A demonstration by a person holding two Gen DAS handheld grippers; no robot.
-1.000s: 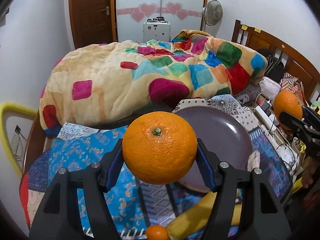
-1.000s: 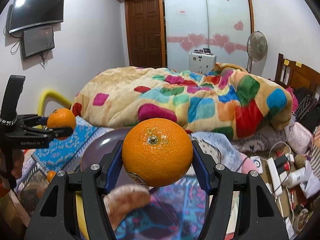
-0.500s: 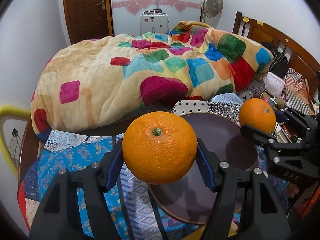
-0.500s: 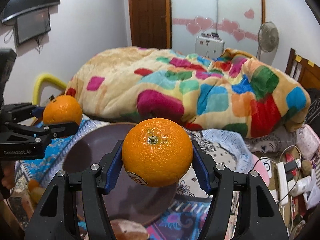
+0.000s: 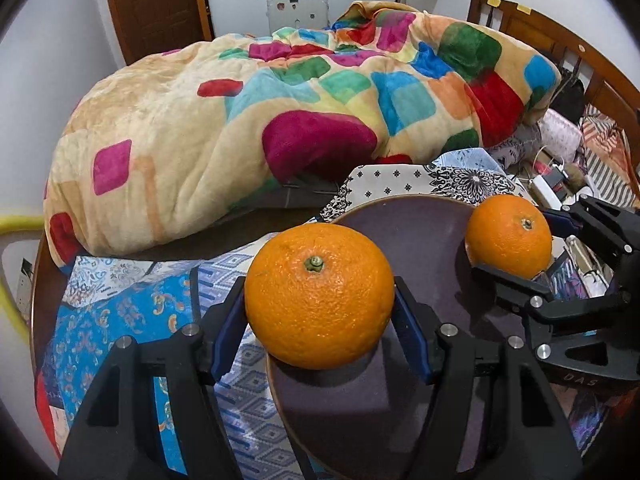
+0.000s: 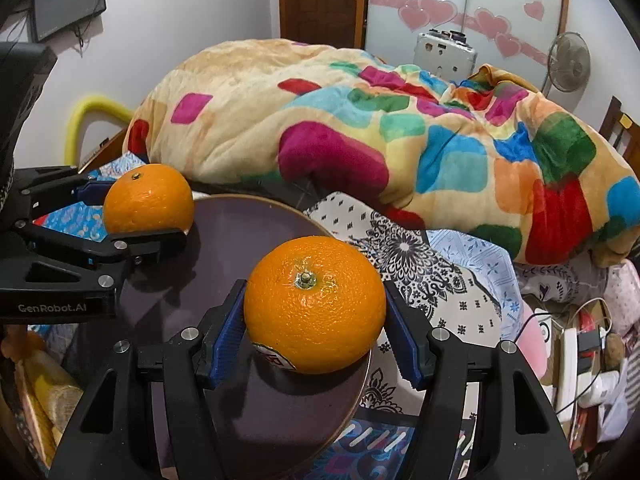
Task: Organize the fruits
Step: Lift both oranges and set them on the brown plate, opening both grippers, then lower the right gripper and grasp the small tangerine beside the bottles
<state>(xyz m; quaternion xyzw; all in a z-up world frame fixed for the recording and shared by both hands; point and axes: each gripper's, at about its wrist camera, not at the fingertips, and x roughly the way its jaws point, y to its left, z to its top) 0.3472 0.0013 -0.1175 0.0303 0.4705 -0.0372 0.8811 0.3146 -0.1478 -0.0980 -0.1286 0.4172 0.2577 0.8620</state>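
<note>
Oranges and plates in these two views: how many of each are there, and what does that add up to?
Oranges: 2, one in the left gripper, one in the right gripper
Purple plates: 1
Total: 3

The left tool (image 5: 320, 322) is built of matte black plastic, with two angular fingers lined inside with blue ribbed pads (image 5: 229, 334). Round silver screws (image 5: 191, 329) are set on the finger joints. The right tool (image 6: 316, 326) is made alike: black fingers, blue ribbed pads (image 6: 226, 330), silver screws (image 6: 436, 334). On the left tool's side, "GenRobot.AI" is printed in pale letters; "DAS" is marked on the right tool's side.
</note>
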